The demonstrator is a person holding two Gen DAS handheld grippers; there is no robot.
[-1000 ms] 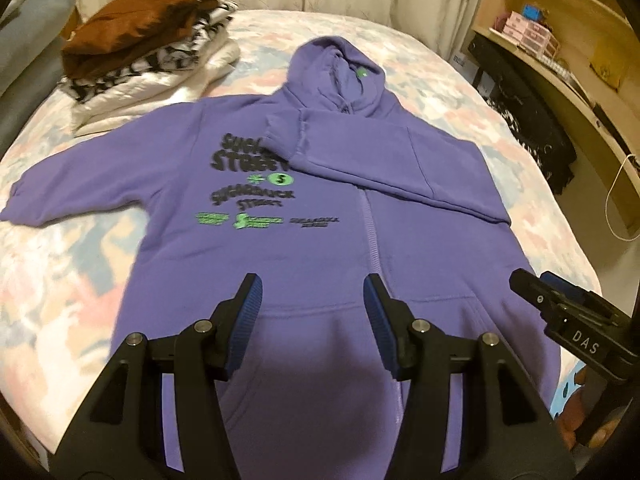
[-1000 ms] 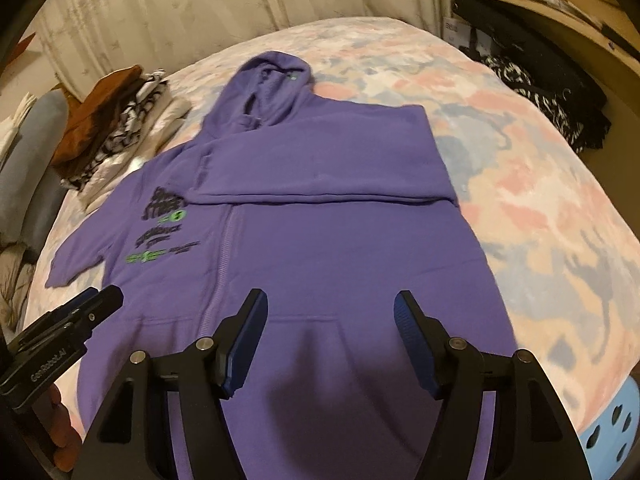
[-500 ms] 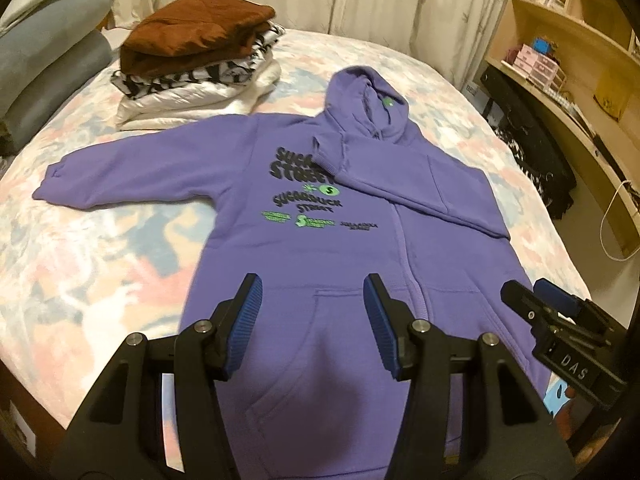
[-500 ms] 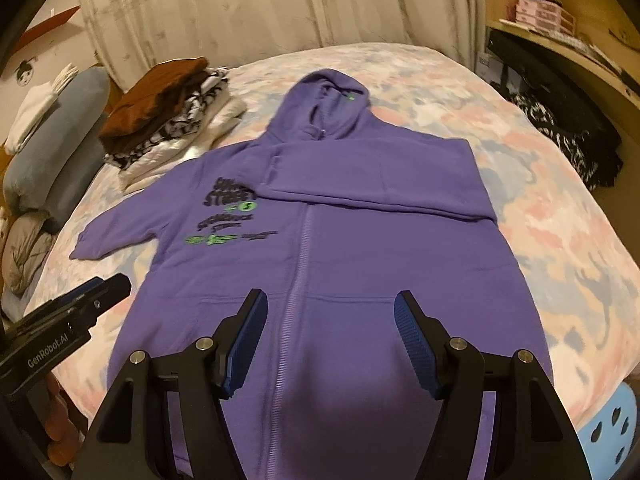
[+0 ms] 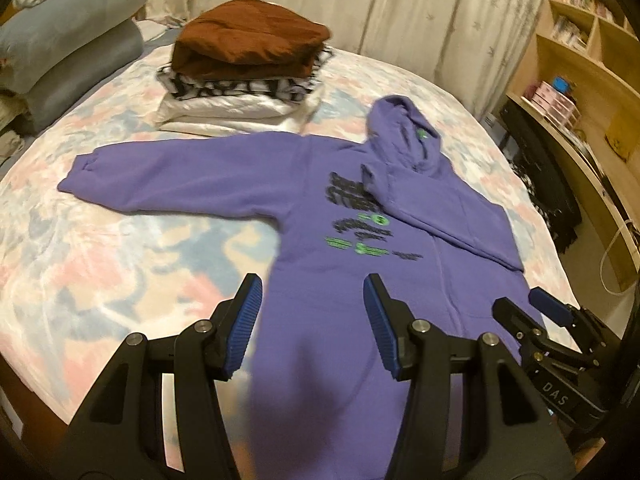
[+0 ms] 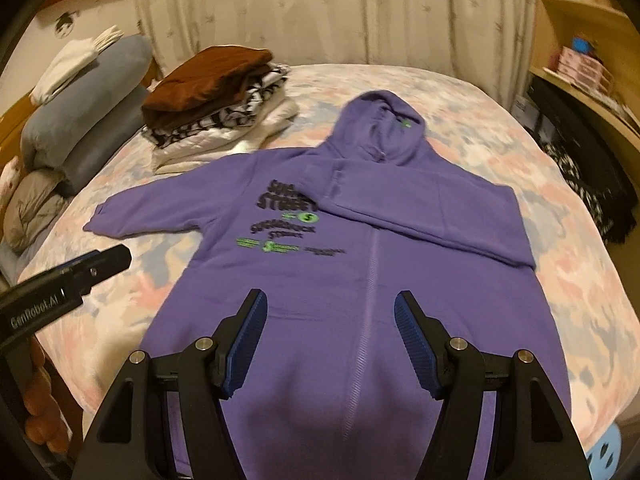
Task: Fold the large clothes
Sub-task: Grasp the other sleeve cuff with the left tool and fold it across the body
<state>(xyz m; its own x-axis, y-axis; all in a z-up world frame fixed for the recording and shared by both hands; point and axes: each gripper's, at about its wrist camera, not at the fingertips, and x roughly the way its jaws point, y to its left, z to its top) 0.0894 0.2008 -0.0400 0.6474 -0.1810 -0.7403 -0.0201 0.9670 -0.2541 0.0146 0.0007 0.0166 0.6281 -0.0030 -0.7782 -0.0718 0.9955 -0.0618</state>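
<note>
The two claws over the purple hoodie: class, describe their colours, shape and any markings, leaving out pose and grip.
Each claw is a black frame with two angled arms that end in ribbed blue pads, with silver pivot bolts. The left claw carries white lettering "GenRobot.AI" on its side, seen from the right wrist view. The right claw shows "DAS" in white on its body, seen from the left wrist view.

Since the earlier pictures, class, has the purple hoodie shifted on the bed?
No. The purple hoodie lies as before: its outstretched sleeve still ends just below the folded clothes stack. Only the cameras shifted.
</note>
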